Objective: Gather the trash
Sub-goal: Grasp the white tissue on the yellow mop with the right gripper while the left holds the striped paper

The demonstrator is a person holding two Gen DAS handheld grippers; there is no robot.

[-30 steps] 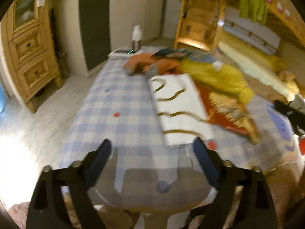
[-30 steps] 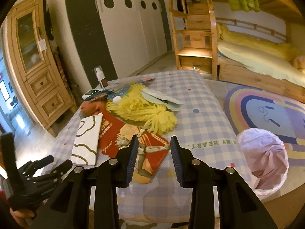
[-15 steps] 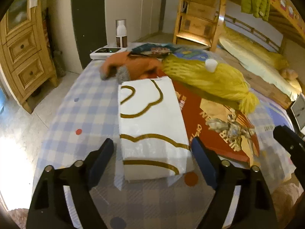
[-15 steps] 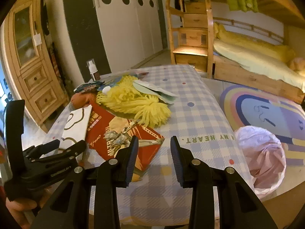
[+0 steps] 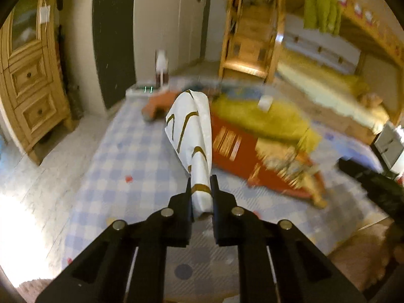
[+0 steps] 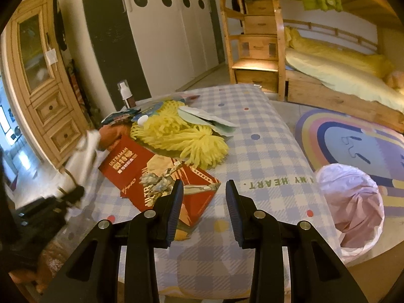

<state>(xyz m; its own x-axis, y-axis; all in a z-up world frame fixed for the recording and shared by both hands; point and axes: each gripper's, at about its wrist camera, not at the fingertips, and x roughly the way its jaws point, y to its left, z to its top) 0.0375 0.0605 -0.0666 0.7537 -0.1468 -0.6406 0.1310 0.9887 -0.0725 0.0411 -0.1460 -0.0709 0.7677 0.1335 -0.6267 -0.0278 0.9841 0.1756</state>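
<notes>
A white paper bag with gold lines (image 5: 192, 131) is bunched and lifted off the checked table (image 5: 141, 151). My left gripper (image 5: 200, 184) is closing, and its pads press on the bag's near end. The right wrist view shows that bag (image 6: 83, 156) blurred at the table's left edge. My right gripper (image 6: 203, 186) hovers over the table's near edge, its jaws apart with nothing between them. Ahead of it lie a red Ultraman packet (image 6: 151, 169), yellow foam netting (image 6: 181, 136) and pale wrappers (image 6: 209, 121). An orange wrapper (image 5: 164, 101) lies further back.
A pink trash bag (image 6: 351, 202) stands open on the floor to the right of the table, on a rainbow rug (image 6: 353, 136). A small bottle (image 6: 125, 96) stands at the table's far end. A wooden cabinet (image 6: 43, 96) is at left, a bunk bed (image 6: 328, 70) behind.
My left gripper moved forward over the white bag, its wide jaws closed on the near end, and the bag rose and crumpled. The right gripper stayed as it was.
</notes>
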